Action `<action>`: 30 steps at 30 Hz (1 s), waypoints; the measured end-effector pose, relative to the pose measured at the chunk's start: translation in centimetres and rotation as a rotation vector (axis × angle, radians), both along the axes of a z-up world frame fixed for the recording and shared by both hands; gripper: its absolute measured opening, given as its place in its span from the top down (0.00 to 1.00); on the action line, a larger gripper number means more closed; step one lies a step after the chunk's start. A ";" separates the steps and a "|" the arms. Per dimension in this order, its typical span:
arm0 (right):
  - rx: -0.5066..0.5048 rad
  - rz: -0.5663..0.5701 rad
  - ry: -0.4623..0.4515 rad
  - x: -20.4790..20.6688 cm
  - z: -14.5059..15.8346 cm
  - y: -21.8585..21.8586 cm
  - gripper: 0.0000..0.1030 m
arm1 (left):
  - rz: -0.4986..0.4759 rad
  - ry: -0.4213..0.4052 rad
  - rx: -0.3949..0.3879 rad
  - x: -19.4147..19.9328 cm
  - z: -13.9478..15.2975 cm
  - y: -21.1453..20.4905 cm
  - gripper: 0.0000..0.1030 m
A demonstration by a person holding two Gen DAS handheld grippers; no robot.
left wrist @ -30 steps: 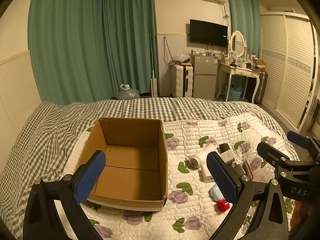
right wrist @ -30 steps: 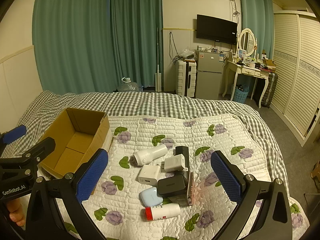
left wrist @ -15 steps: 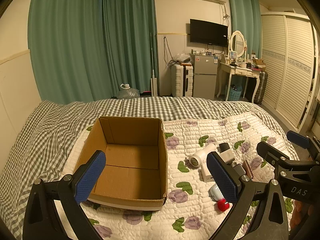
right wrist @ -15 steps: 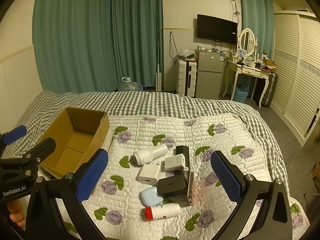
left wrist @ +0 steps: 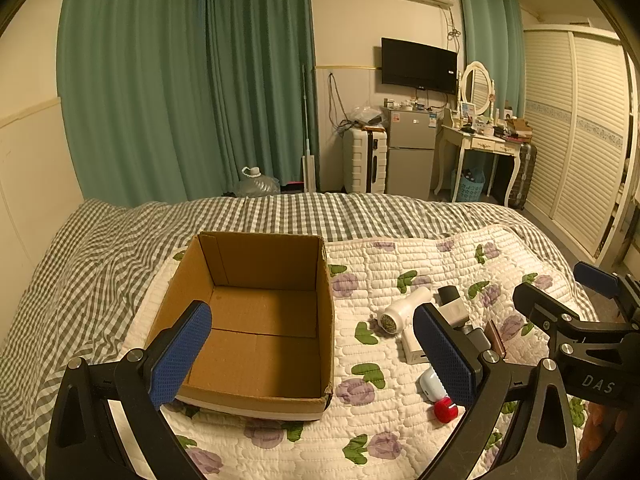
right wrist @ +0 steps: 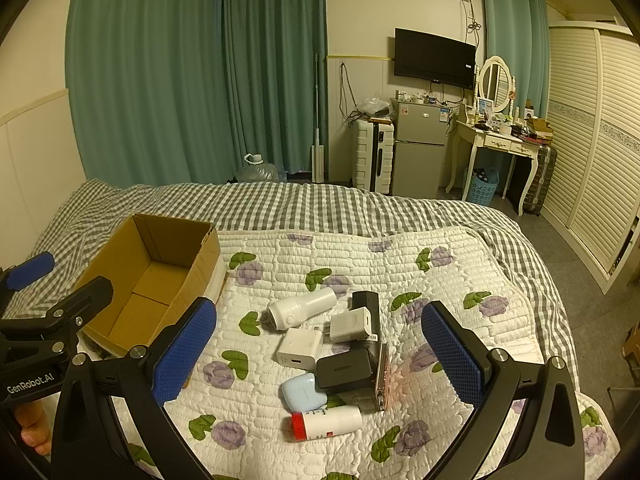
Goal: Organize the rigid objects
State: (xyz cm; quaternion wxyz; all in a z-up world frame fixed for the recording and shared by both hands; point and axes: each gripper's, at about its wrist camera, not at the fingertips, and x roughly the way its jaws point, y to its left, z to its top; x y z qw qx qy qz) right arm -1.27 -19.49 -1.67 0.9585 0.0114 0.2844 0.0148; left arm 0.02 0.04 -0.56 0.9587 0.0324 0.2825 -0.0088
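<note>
An empty open cardboard box (left wrist: 256, 320) sits on the quilt; it also shows at left in the right wrist view (right wrist: 152, 280). A cluster of small items lies right of it: a white cylinder device (right wrist: 302, 307), white chargers (right wrist: 299, 348), a black power bank (right wrist: 346, 368), a light-blue case (right wrist: 302, 392), a red-capped white bottle (right wrist: 326, 421) and a pink phone (right wrist: 383, 378). My left gripper (left wrist: 312, 352) is open and empty above the box's near side. My right gripper (right wrist: 318, 354) is open and empty above the cluster.
The floral quilt (right wrist: 440, 280) lies over a checked bedspread (left wrist: 100, 248). Beyond the bed stand green curtains (left wrist: 180, 80), a white suitcase (left wrist: 365, 160), a small fridge (left wrist: 412, 156) and a dressing table (left wrist: 480, 140). Louvred wardrobe doors (right wrist: 592, 140) line the right wall.
</note>
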 end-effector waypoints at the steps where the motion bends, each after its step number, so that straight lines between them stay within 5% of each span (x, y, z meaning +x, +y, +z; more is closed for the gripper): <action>1: 0.002 0.001 -0.001 0.0 0.0 0.0 0.00 | 0.001 -0.003 0.001 -0.1 0.0 -0.1 0.00; 14: -0.058 0.012 0.025 -0.8 0.7 -1.8 0.04 | -0.030 -0.028 -0.008 -1.0 1.0 -4.1 0.00; 22: -0.198 0.076 0.176 1.8 -2.6 -5.1 0.13 | -0.061 0.115 0.013 0.9 -4.8 -8.4 0.00; 30: -0.143 0.135 0.383 4.9 -9.0 -6.1 0.30 | -0.052 0.243 0.044 2.8 -11.5 -10.5 0.00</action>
